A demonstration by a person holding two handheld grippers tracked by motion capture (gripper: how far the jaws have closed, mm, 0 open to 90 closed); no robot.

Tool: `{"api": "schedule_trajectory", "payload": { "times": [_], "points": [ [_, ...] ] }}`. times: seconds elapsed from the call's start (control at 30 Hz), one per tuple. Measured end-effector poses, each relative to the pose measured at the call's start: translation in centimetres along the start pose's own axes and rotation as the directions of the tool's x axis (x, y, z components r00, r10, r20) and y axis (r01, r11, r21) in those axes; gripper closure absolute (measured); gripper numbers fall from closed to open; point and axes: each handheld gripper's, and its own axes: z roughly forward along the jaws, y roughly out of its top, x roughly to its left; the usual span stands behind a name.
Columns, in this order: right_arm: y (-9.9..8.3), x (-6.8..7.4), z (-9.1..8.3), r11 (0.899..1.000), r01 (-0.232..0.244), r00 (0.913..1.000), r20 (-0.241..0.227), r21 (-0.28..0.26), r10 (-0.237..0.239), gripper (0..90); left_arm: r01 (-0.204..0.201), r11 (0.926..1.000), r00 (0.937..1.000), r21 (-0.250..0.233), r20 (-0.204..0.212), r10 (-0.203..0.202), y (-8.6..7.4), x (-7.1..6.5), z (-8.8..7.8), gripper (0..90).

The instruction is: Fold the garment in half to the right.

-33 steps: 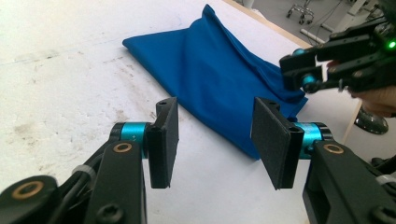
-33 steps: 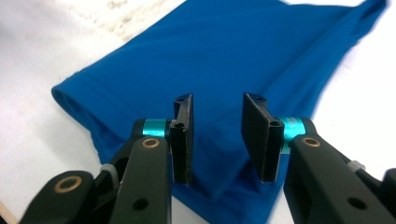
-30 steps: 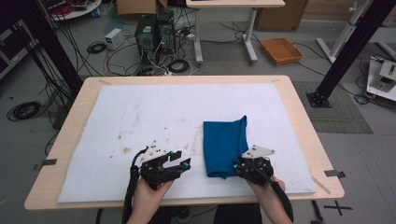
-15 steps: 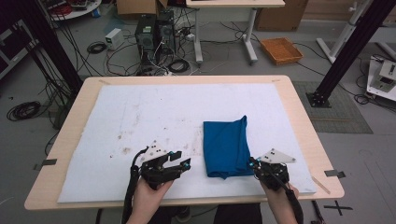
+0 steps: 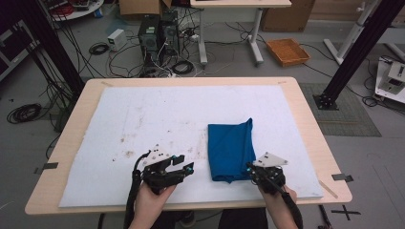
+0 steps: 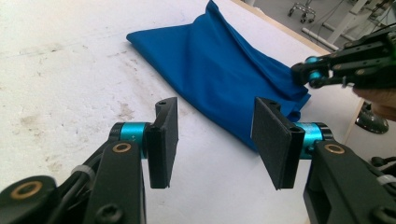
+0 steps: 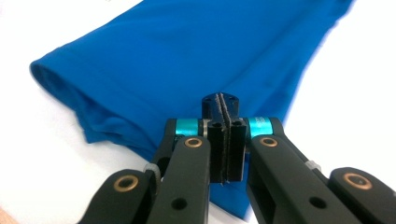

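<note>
We hold two black grippers: the left gripper [image 5: 184, 168] and right gripper [image 5: 252, 168] each carry a grey three-cornered plate, turquoise collars behind flat black pads [image 6: 164, 140], brass-coloured pivot pins, white zip ties and a trailing black cable.

Bright even light; gripper views glare, softly blurred.

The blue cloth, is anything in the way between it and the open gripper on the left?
No, nothing visible. Only bare white mat lies between the left gripper, whose jaws stand open and empty, and the folded blue cloth. The right gripper sits at the cloth's other near edge, jaws closed together, off that path.
</note>
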Motion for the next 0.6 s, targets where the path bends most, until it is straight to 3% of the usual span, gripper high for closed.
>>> {"api": "schedule_trajectory", "payload": {
  "times": [0.2, 0.23, 0.3, 0.43, 0.57, 0.6],
  "points": [
    [-1.5, -1.9, -1.3, 0.995, -0.093, 0.9954, 0.018, -0.039, 0.094, 90.0, -0.003, 1.0000, 1.0000, 0.007, 0.003, 0.003, 0.0, -0.2, 0.3, 51.3],
    [-1.6, -1.8, -1.5, 0.995, -0.089, 0.9957, 0.019, -0.048, 0.090, 89.9, -0.002, 1.0000, 1.0000, 0.009, 0.004, 0.002, 0.0, -0.2, 0.3, 51.3],
    [-1.2, -1.3, -1.4, 0.996, -0.071, 0.9974, -0.014, -0.060, 0.071, 80.5, -0.003, 0.9999, 1.0000, 0.013, 0.005, 0.003, 0.0, -0.3, 0.5, 51.3],
    [-0.1, 0.6, -0.4, 0.999, -0.011, 0.9991, -0.042, -0.031, 0.009, 71.7, -0.008, 0.9999, 0.9999, 0.013, 0.008, 0.007, -0.1, -0.4, 0.5, 51.3],
    [-0.1, 1.4, 1.2, 0.999, 0.022, 0.9988, -0.043, 0.033, -0.021, 72.5, -0.001, 0.9999, 1.0000, 0.011, 0.006, 0.001, -0.1, -0.2, 0.3, 51.3],
    [-0.2, 1.4, 1.4, 0.999, 0.020, 0.9989, -0.043, 0.045, -0.018, 78.8, -0.005, 0.9999, 1.0000, 0.013, 0.003, 0.005, -0.2, -0.1, 0.3, 51.3]
  ]
}}
